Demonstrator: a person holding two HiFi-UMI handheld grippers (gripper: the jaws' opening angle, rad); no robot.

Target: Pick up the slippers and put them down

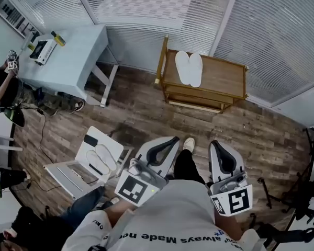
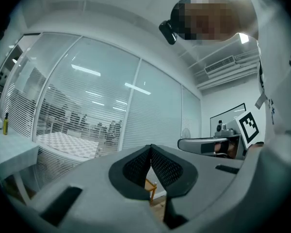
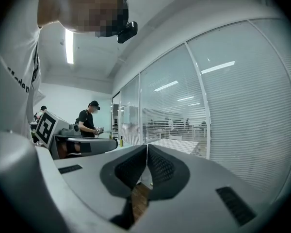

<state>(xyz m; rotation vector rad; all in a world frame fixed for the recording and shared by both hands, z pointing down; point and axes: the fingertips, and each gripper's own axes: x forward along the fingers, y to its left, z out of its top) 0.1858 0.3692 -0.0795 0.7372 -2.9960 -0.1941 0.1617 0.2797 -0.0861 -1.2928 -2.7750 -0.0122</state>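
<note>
In the head view, the 2 white slippers [image 1: 183, 67] lie side by side, toes pointing away, on the left part of a wooden table [image 1: 222, 80] that stands against the blinds-covered glass wall [image 1: 282, 30], well apart from both grippers. The left gripper [image 1: 172, 140] and right gripper [image 1: 216, 145] are held low in front of the person, above the wood floor [image 1: 141, 114], both pointing towards that table. In the left gripper view, the left gripper [image 2: 150, 150] is clenched, its ribbed pads meeting with nothing between them; a corner of the wooden table [image 2: 151, 190] shows below them, and the right gripper [image 2: 203, 144] sits level at the right. In the right gripper view, the right gripper [image 3: 147, 148] is likewise clenched and empty, with the left gripper [image 3: 85, 144] beside it.
</note>
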